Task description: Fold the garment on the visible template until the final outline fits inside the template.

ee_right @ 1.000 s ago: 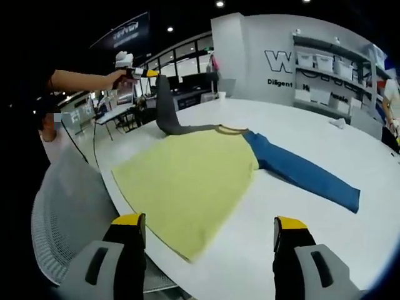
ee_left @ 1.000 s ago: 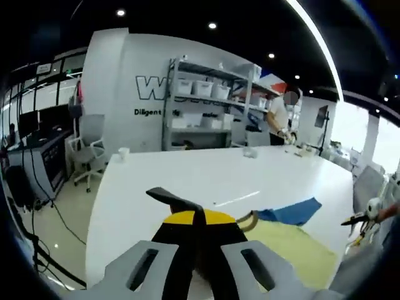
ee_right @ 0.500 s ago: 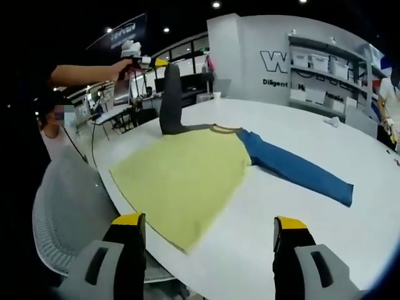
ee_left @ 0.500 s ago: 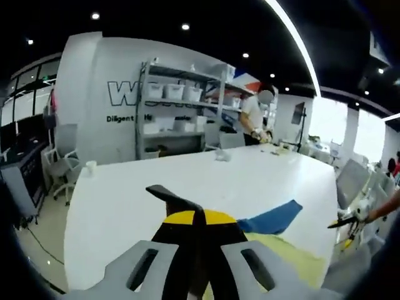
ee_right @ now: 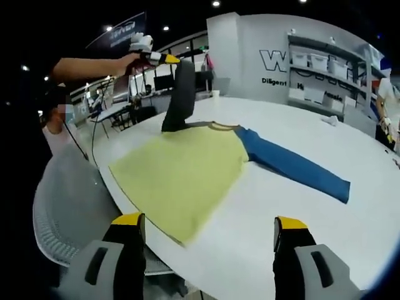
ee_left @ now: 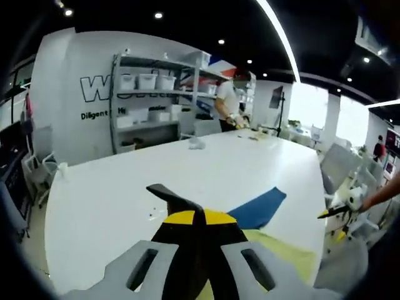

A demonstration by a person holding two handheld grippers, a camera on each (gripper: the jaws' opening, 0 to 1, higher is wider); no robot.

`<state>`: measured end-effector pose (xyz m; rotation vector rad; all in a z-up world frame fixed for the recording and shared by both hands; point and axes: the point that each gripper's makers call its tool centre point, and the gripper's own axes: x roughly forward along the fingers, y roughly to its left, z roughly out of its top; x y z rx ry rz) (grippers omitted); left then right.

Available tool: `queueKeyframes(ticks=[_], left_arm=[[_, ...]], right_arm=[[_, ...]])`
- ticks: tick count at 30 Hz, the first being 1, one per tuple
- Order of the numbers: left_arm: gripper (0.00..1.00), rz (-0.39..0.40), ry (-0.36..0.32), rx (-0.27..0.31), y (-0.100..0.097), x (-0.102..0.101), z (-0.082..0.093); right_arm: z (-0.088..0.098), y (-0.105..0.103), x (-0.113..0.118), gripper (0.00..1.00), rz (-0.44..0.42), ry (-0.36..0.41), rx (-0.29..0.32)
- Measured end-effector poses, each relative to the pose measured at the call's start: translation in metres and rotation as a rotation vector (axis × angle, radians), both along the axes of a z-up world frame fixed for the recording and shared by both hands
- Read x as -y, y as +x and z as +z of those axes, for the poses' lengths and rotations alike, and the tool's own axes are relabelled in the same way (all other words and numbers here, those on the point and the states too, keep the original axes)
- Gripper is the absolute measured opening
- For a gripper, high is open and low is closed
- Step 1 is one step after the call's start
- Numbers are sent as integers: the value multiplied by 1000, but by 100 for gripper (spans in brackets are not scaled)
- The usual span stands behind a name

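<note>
An open-plan lab or tech office is being shown, as is being indicated by the large white counter (ee_right: 300, 231), metal shelving (ee_left: 150, 103) stacked with white bins (ee_left: 147, 81), lettered wall signage (ee_right: 273, 61), monitor desks (ee_right: 125, 103), mesh chairs (ee_right: 65, 212) and black ceilings with spotlights (ee_left: 158, 15).

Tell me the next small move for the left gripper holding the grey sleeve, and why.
Probably carry the grey sleeve across and lay it on the yellow body. The left gripper holds it lifted above the table, shut on its end, while the blue sleeve lies spread out flat.
</note>
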<state>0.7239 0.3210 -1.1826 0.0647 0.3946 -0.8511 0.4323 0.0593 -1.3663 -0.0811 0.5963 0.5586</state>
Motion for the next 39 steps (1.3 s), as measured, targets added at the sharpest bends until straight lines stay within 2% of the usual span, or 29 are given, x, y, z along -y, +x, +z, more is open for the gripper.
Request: queueKeyframes(ticks=[7, 16, 28, 35, 39], left_arm=[[1, -21, 30, -48, -3, 29, -30], [1, -61, 59, -109, -4, 64, -59], [1, -83, 85, -154, -8, 91, -85], [1, -66, 110, -207, -7, 110, -112], [1, -87, 146, -201, -9, 120, -121]], right_arm=[[4, -2, 11, 83, -21, 1, 10], [3, -5, 26, 85, -53, 3, 6], [2, -10, 30, 86, -74, 19, 1], [1, -14, 27, 86, -60, 10, -3], [0, -15, 25, 87, -29, -19, -2]])
